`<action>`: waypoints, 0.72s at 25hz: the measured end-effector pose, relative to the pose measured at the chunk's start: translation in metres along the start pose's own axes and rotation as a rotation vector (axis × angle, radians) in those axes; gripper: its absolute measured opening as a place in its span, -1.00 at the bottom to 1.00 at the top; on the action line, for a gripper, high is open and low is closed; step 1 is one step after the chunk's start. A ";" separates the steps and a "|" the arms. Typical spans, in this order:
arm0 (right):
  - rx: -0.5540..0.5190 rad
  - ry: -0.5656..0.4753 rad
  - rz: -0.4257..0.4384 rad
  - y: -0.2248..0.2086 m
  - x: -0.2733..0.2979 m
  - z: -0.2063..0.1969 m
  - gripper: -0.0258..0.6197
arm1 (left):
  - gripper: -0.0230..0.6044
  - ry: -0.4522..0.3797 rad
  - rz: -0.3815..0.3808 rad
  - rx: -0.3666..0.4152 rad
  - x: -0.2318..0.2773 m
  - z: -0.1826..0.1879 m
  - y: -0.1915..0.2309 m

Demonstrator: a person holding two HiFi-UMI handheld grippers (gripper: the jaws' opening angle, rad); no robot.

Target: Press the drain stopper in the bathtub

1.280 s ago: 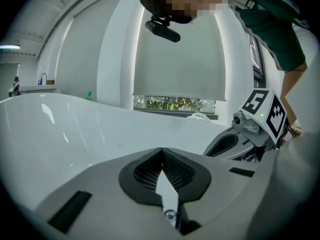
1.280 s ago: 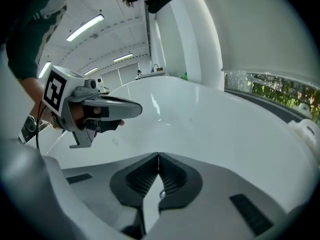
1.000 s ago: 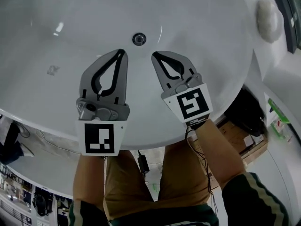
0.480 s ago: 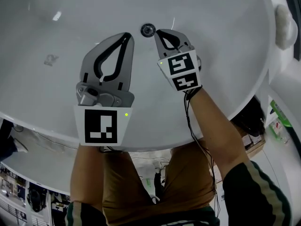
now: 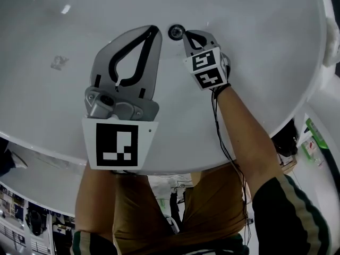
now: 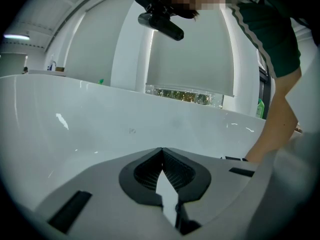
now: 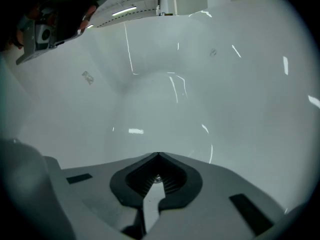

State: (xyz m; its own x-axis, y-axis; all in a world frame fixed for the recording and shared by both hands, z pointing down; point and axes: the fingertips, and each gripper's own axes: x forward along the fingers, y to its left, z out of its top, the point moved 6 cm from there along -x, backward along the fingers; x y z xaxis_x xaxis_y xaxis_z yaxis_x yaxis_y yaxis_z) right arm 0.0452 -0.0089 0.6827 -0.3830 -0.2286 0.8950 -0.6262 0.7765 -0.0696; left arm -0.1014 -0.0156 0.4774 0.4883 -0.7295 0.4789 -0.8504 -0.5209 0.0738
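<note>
The round metal drain stopper [image 5: 176,32] sits in the floor of the white bathtub [image 5: 255,47]. My right gripper [image 5: 187,35] is shut, its tips right beside the stopper on its right; whether they touch it I cannot tell. In the right gripper view a metal glint [image 7: 157,178] shows through the gap behind the closed tips of the right gripper [image 7: 158,155]. My left gripper [image 5: 154,30] is shut and empty, held higher, its tips just left of the stopper. In its own view the left gripper [image 6: 161,149] faces the tub's far wall [image 6: 100,129].
The tub's near rim [image 5: 48,153] curves under my arms. A small grey mark [image 5: 59,62] lies on the tub floor at the left. Beyond the rim at the right are a dark bag [image 5: 287,137] and bottles [image 5: 313,142]. A green bottle [image 6: 259,109] stands on the far ledge.
My right gripper has reached forward and down into the tub until its tips are beside the stopper. The left gripper has come nearer the camera and slightly forward. Both stayed shut.
</note>
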 end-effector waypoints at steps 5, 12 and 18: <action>-0.009 0.025 0.005 0.003 0.023 -0.005 -0.87 | -0.90 0.027 -0.018 -0.034 0.006 -0.013 0.000; -0.024 0.066 0.038 0.006 0.047 -0.018 -0.87 | -0.90 0.106 -0.023 -0.114 0.012 -0.034 0.001; -0.050 0.107 0.047 0.003 0.067 -0.031 -0.87 | -0.90 0.166 -0.037 -0.151 0.018 -0.047 -0.002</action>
State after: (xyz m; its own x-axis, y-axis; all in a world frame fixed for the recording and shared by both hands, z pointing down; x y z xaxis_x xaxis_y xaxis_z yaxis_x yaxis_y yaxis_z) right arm 0.0385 -0.0038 0.7557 -0.3349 -0.1295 0.9333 -0.5735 0.8139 -0.0929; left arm -0.0997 -0.0068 0.5267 0.4912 -0.6222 0.6096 -0.8584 -0.4645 0.2176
